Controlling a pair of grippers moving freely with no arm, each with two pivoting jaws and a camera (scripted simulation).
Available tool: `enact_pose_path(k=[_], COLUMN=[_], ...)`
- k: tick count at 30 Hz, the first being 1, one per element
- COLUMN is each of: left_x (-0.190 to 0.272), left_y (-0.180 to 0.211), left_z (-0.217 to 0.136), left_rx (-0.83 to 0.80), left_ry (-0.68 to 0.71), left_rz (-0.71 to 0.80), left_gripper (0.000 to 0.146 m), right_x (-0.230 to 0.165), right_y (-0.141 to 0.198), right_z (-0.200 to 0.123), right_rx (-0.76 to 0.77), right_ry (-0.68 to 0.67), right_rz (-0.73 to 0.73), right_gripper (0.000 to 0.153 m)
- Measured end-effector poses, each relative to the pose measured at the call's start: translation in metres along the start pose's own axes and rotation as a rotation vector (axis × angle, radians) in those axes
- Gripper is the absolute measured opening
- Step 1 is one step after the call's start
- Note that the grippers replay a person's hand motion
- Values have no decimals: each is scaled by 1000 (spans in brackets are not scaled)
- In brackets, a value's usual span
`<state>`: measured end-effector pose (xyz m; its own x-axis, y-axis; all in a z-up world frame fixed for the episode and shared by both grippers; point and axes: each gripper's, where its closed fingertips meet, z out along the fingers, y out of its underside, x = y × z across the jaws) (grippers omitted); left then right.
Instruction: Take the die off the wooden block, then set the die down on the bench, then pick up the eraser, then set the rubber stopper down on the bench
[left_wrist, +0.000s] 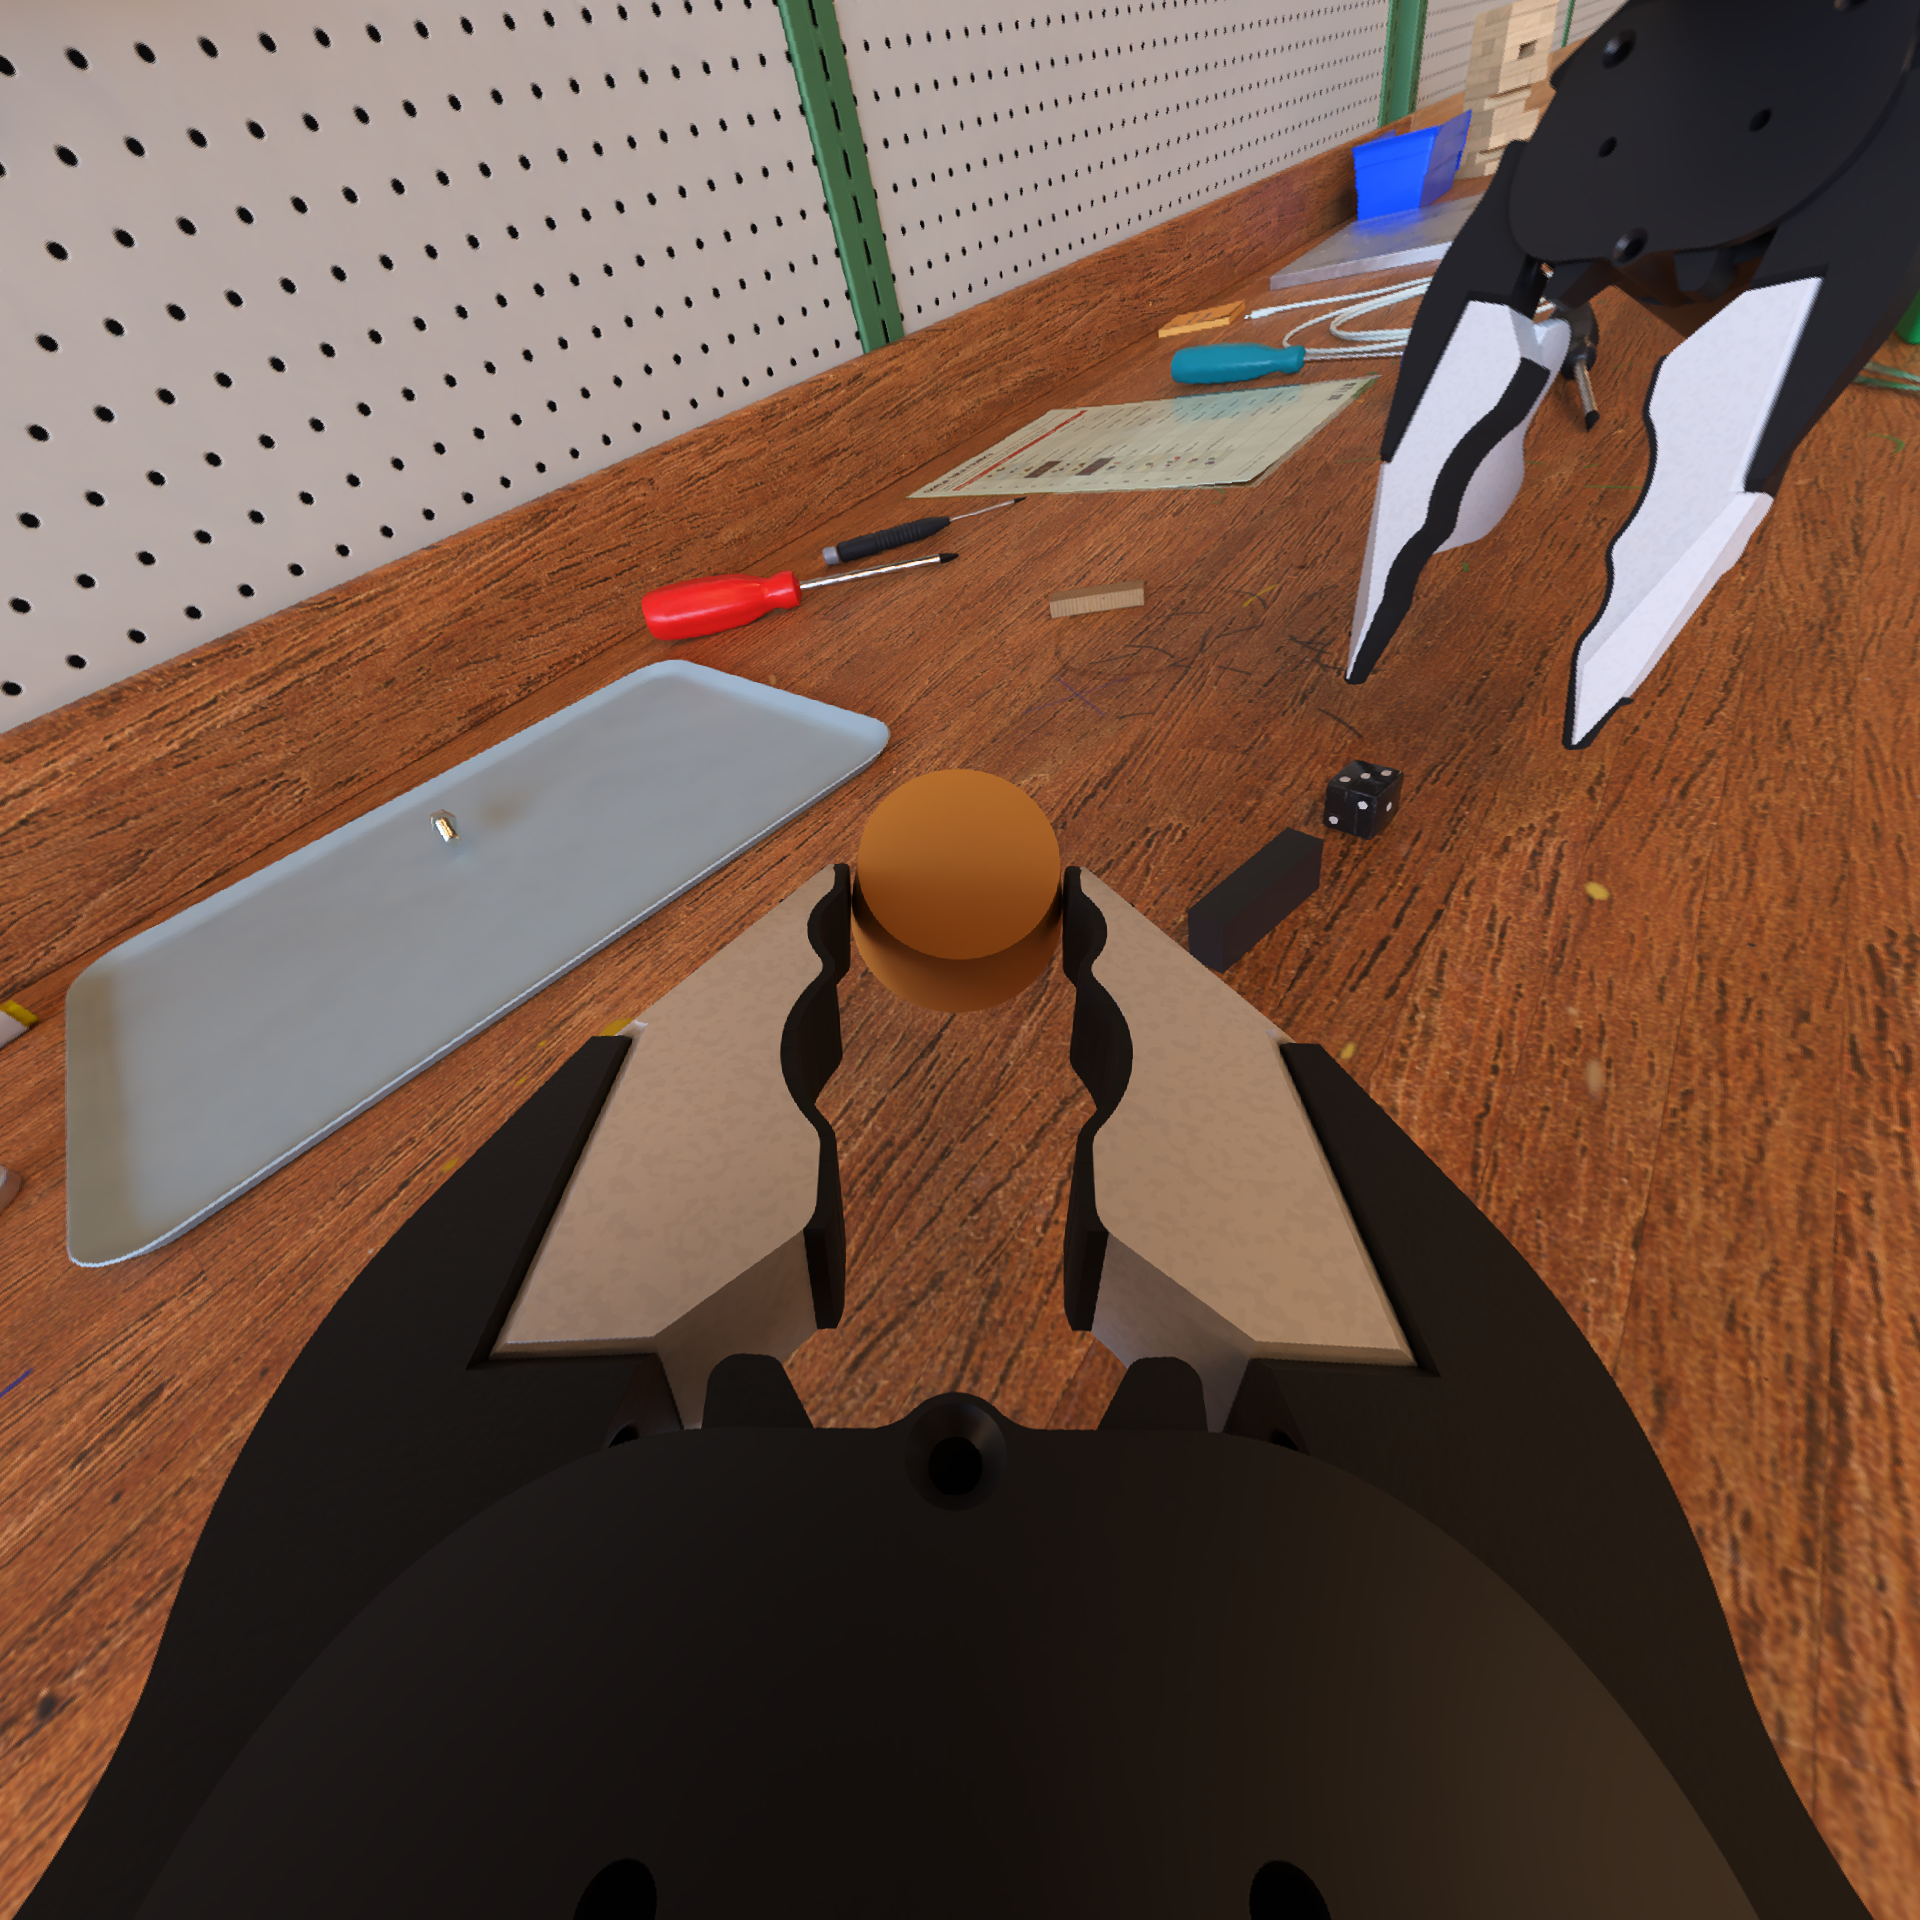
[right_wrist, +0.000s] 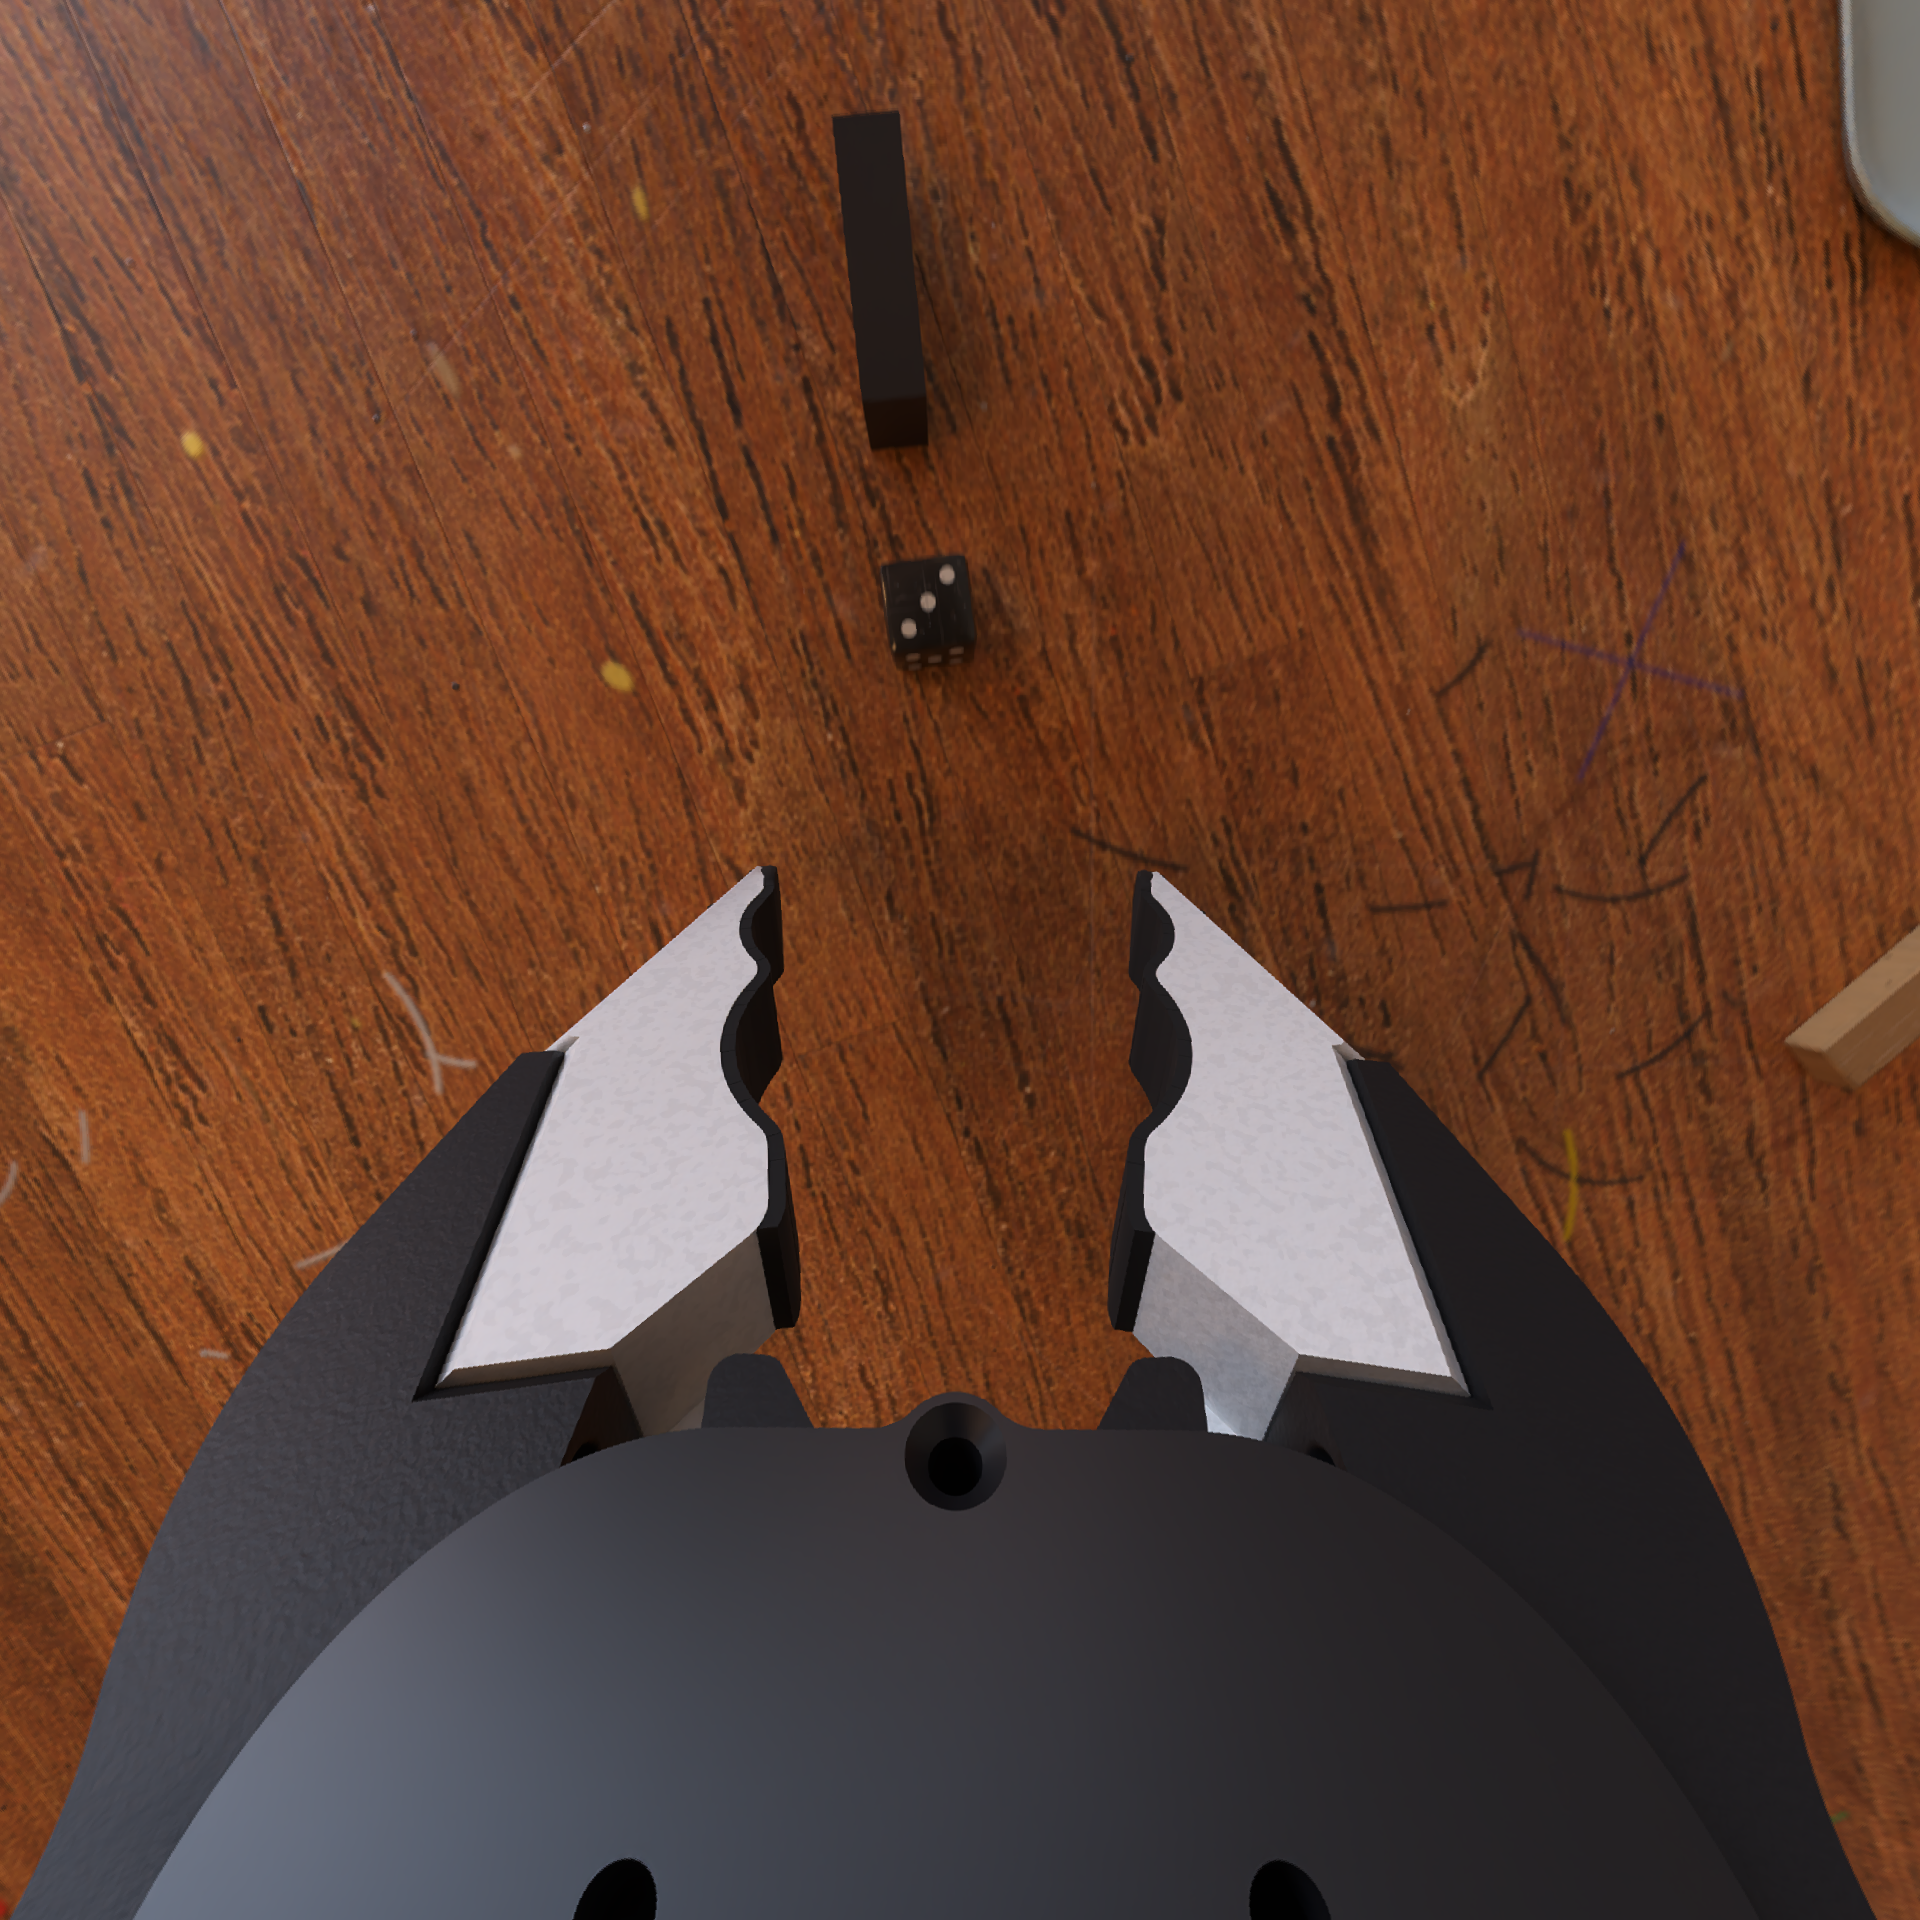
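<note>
My left gripper (left_wrist: 956, 904) is shut on an orange-brown rubber stopper (left_wrist: 956, 862), held at its fingertips over the wooden bench (left_wrist: 1558, 1143). A black die (left_wrist: 1362, 798) lies on the bench to the right, just beyond a black eraser (left_wrist: 1252, 902). My right gripper (left_wrist: 1467, 709) hangs open and empty above and behind the die. In the right wrist view the right gripper (right_wrist: 956, 873) is open over the bench, with the die (right_wrist: 928, 611) ahead of it and the eraser (right_wrist: 883, 281) lying farther on. A small wooden block (left_wrist: 1096, 600) lies bare on the bench; it also shows in the right wrist view (right_wrist: 1860, 1023).
A grey tray (left_wrist: 312, 1039) with a small screw lies left of the stopper, its corner (right_wrist: 1886, 125) in the right wrist view. Red (left_wrist: 717, 603), black (left_wrist: 883, 540) and teal (left_wrist: 1236, 363) screwdrivers, a paper sheet (left_wrist: 1143, 442), a cable, a blue bin (left_wrist: 1403, 171) and a pegboard wall (left_wrist: 416, 260) stand behind.
</note>
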<state>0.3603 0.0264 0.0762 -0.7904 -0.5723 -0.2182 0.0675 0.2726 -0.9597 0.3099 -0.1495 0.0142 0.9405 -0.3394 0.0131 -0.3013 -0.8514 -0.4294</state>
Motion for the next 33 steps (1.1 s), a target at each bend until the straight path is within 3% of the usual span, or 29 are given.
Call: enact_pose_path(k=[5, 9, 12, 16, 23, 29, 33], left_x=[1, 1, 1, 0, 1, 2, 2], left_y=[0, 0, 0, 0, 0, -1, -1], left_z=[1, 0, 0, 0, 0, 0, 0], left_rx=[-2, 1, 2, 2, 3, 6, 9], left_ry=[4, 4, 5, 5, 12, 15, 13], left_rz=[6, 2, -1, -4, -2, -3, -4], left_gripper=[41, 41, 41, 41, 41, 41, 41], right_x=[-6, -40, -43, -45, -85, -37, -16], right_y=[8, -11, -19, -11, -44, -62, -78], right_z=[0, 0, -5, 2, 12, -14, -7], right_rx=[26, 109, 174, 139, 207, 320, 266], right_ry=[22, -135, -101, -80, -164, -14, -47], right_rz=[25, 54, 75, 152, 36, -7, -158], right_gripper=[70, 72, 70, 69, 68, 43, 27])
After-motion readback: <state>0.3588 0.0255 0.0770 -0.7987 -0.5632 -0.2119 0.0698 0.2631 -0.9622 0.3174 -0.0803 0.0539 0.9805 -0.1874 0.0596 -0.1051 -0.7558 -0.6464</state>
